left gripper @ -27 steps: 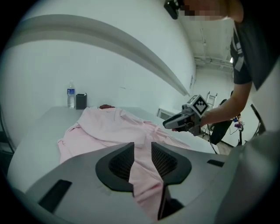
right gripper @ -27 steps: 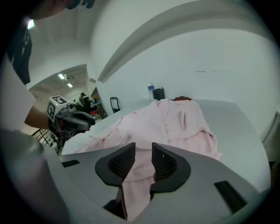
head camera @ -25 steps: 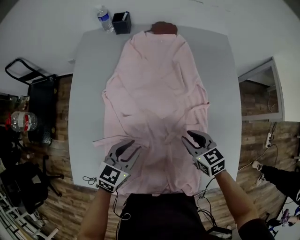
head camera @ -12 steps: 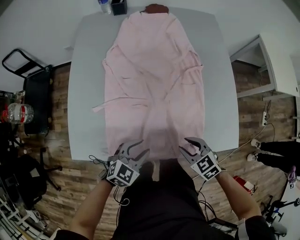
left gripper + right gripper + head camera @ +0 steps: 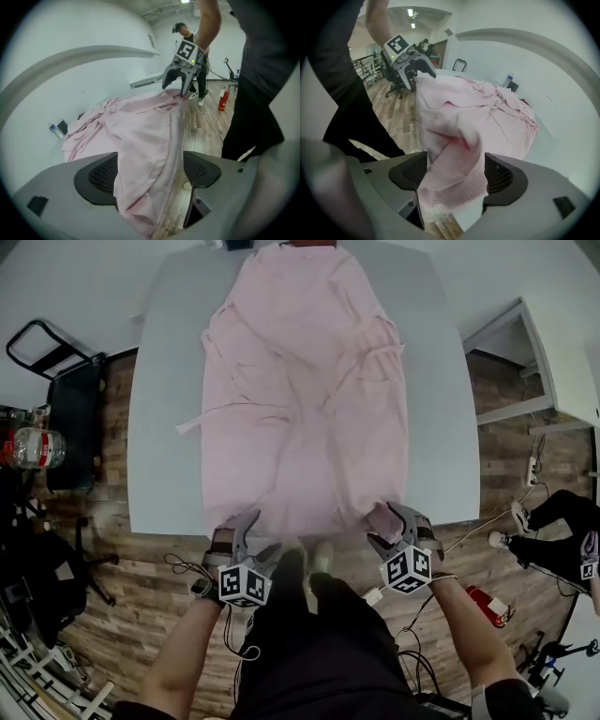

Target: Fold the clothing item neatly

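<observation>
A long pale pink garment (image 5: 300, 399) lies spread lengthwise down the grey table (image 5: 159, 427), its hem hanging over the near edge. My left gripper (image 5: 255, 538) sits at the hem's left corner, below the table edge. Its jaws are opening; in the left gripper view (image 5: 150, 173) the cloth (image 5: 140, 126) drapes against one pad, with a gap to the other. My right gripper (image 5: 392, 529) is at the hem's right corner, its jaws also opening. In the right gripper view (image 5: 454, 176) a loose bunch of hem (image 5: 454, 154) sits between the wide-set pads.
A black cart (image 5: 56, 381) and a water jug (image 5: 28, 446) stand on the wooden floor at left. A white cabinet (image 5: 525, 362) is at right, with cables and a red object (image 5: 483, 601) on the floor. A person's legs (image 5: 562, 531) show at far right.
Both grippers have drawn back toward me, past the table's near edge, pulling the hem with them. Both pairs of jaws stand much wider than before.
</observation>
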`<state>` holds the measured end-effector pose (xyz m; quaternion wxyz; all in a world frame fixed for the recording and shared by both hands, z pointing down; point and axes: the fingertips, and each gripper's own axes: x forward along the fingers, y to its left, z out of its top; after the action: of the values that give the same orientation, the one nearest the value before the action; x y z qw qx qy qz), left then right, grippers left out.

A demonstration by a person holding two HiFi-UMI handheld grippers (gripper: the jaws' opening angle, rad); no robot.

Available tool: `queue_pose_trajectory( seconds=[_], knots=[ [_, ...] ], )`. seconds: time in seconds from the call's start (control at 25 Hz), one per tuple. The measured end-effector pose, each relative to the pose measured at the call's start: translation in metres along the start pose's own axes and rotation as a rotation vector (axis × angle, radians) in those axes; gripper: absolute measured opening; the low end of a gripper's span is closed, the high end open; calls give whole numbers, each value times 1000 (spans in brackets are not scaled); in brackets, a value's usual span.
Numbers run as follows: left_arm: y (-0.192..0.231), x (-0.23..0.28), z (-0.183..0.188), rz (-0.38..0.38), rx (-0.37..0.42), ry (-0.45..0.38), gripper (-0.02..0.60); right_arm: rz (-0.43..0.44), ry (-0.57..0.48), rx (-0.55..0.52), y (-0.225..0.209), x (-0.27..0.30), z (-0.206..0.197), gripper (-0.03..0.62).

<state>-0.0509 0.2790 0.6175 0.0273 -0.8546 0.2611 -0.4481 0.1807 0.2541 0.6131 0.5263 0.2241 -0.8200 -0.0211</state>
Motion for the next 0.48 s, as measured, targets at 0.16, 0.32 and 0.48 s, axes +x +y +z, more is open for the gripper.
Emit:
queue_pose_trajectory(
  seconds=[0.16, 0.32, 0.48],
  knots=[
    [9, 23, -7, 49, 32, 63, 419, -11, 15, -104, 4, 16, -2, 348],
    [5, 38, -2, 77, 116, 79, 417, -85, -31, -279, 19, 21, 22, 347],
    [-4, 37, 14, 91, 119, 37, 408, -113, -87, -361, 28, 17, 38, 329]
  ],
)
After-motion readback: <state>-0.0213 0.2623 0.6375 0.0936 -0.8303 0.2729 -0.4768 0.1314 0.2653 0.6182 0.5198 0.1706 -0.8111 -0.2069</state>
